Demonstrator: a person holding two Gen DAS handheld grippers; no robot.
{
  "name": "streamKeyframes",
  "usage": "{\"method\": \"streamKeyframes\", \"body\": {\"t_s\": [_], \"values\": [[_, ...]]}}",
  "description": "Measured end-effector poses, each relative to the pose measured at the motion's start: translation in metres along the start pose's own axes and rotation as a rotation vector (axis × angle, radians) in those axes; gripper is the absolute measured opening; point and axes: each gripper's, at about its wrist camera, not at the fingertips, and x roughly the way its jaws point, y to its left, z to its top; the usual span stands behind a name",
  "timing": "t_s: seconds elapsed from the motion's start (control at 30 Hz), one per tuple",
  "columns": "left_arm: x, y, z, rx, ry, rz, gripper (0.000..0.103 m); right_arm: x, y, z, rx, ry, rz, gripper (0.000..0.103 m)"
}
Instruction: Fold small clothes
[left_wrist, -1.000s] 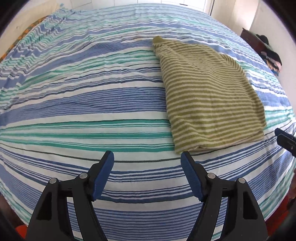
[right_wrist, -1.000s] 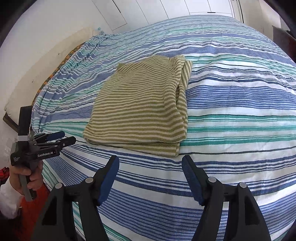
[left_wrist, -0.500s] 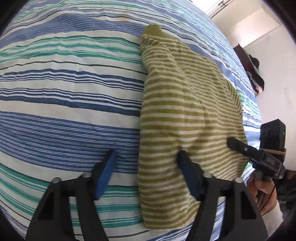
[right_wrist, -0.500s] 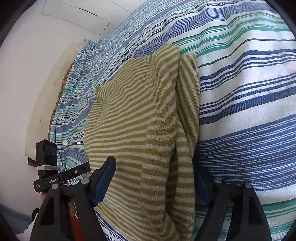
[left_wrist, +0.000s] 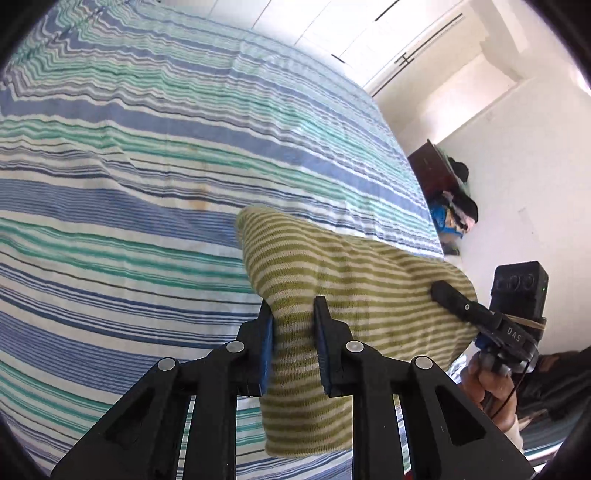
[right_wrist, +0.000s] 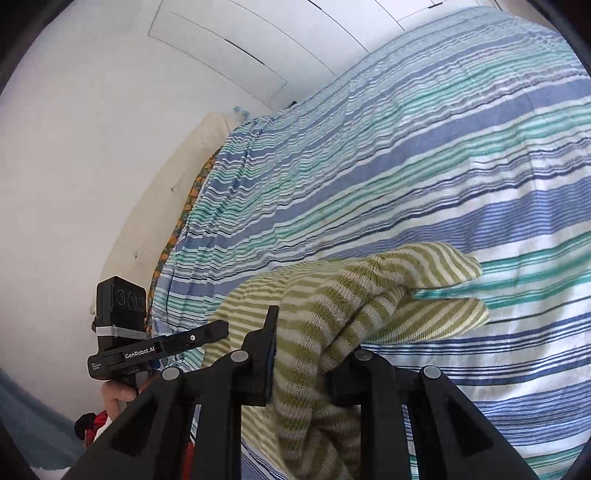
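Note:
A folded green-and-white striped garment (left_wrist: 351, 273) hangs lifted above the striped bed cover (left_wrist: 147, 184). My left gripper (left_wrist: 292, 306) is shut on the garment's near left edge, blue pads pressing the knit from both sides. In the right wrist view my right gripper (right_wrist: 310, 332) has the garment (right_wrist: 388, 295) between its jaws, which are closing on it; the cloth drapes over and hides the right finger. Two folded ends stick out to the right above the bed cover (right_wrist: 424, 147). Each view shows the other gripper at the garment's far side: the right (left_wrist: 443, 291) and the left (right_wrist: 218, 328).
A dark cabinet with a pile of clothes (left_wrist: 454, 206) stands by the white wall past the bed's right side. A cream pillow (right_wrist: 166, 206) lies along the bed's left edge. A person's hand (left_wrist: 487, 384) holds the right gripper's handle.
Both grippers went from open before the flat garment to closed on its near edge, one at each side. The garment has risen off the bed with them.

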Motion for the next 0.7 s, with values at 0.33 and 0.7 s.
{"method": "streamKeyframes", "body": {"t_s": [0.33,0.7], "values": [[0.012,0.054,-0.151,0.18,0.153,0.373,0.029,0.012,-0.006,-0.112,-0.022,0.245,-0.236,0.076],[-0.084,0.001,-0.269,0.332,-0.202,0.724,0.101,-0.077,0.082,-0.269,-0.301,0.071,-0.704,0.102]]}}
